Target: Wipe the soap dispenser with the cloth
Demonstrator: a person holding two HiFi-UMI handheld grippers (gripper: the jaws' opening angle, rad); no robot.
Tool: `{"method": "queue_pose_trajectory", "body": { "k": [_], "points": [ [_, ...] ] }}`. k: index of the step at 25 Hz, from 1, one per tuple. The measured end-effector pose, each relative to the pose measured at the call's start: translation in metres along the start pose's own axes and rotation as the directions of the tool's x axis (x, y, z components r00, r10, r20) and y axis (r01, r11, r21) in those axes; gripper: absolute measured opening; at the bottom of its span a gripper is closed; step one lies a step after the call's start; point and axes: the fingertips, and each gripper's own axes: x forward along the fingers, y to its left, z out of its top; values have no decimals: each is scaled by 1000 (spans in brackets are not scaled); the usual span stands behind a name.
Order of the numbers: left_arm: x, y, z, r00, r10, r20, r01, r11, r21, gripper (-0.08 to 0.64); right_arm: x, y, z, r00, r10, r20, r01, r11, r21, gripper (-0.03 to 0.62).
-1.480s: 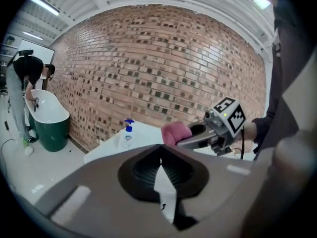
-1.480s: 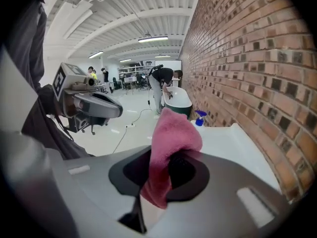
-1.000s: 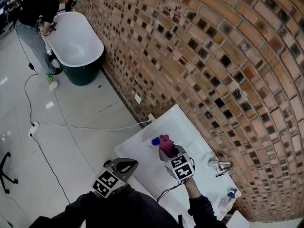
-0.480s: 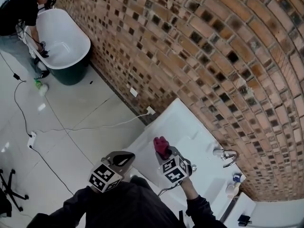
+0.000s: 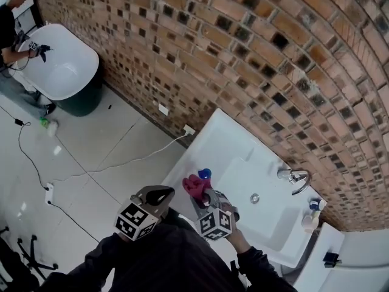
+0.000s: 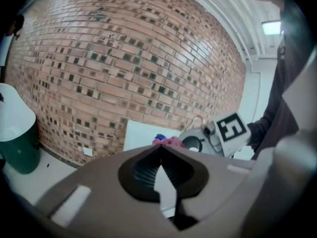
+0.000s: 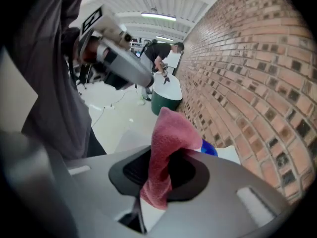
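Note:
My right gripper (image 5: 201, 194) is shut on a pink cloth (image 5: 194, 185), which bunches up out of its jaws (image 7: 167, 133). It hangs over the left ledge of the white basin (image 5: 219, 132). Just beyond the cloth stands a blue-capped thing (image 5: 204, 174), whose blue top (image 7: 210, 148) peeks out behind the cloth; its body is hidden. My left gripper (image 5: 163, 193) is shut and empty, to the left of the right one and off the basin's edge. Its closed jaws (image 6: 159, 149) point toward the right gripper (image 6: 197, 141) and the cloth (image 6: 171, 142).
A faucet (image 5: 295, 179) and a drain (image 5: 254, 198) sit in the basin. A small blue-topped bottle (image 5: 310, 219) stands at its far right. The brick wall (image 5: 255, 72) backs it. A cable (image 5: 121, 161) runs to a wall socket (image 5: 189, 129). A bathtub (image 5: 61, 72) and a person (image 5: 9, 35) are far left.
The right gripper has come down with the cloth toward the basin's left ledge, and the blue cap now shows beside the cloth. The left gripper shifted along with it, still shut.

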Motion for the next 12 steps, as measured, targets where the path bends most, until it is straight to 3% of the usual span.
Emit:
{"method": "queue_pose_trajectory", "body": {
  "k": [3,5,12],
  "points": [
    [2,-4,4,1000,13,-15,-13,1000,13,0,11,8,-34,987,-141,-73,120,963,-240,74],
    [3,-4,3,999,28,-23,-27,1000,16,0,15,9,-37,981,-186,-61,157,932,-326,74],
    [9,-9,1,996,78,-39,-77,997,11,0,40,-1,-42,981,-193,-12,186,956,-226,74]
  ]
}}
